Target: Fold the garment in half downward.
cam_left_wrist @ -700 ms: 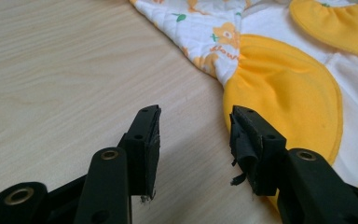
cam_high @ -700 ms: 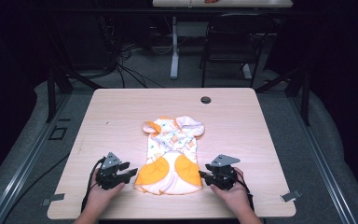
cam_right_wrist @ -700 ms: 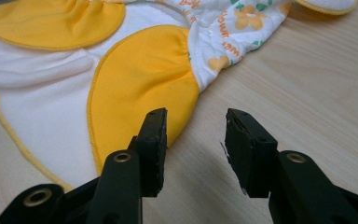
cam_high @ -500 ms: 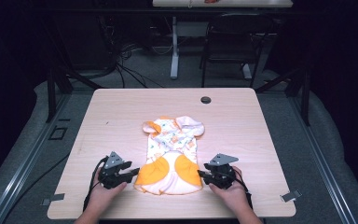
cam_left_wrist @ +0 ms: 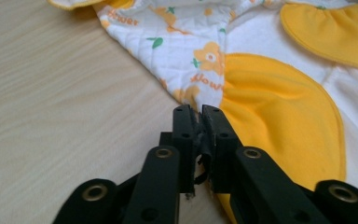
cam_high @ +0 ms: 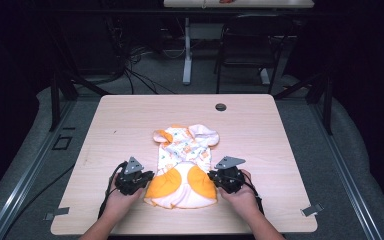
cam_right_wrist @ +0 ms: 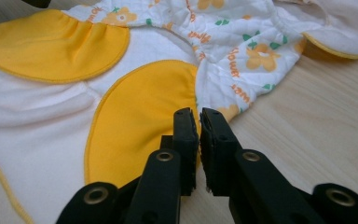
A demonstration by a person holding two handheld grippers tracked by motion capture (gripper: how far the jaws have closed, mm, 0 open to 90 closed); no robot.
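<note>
Garment [cam_high: 182, 170] edges sit pinched in both claws, seen from each claw's camera.

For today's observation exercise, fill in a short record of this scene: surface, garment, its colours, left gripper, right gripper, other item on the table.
surface: wooden table
garment: small quilted garment, lying flat near the table's front edge
colours: white with flower print, orange patches, yellow trim
left gripper: jaws shut, pinching the garment's edge by an orange patch
right gripper: jaws shut at the garment's opposite edge; whether cloth is between them is unclear
other item: dark round grommet near the far edge
</note>
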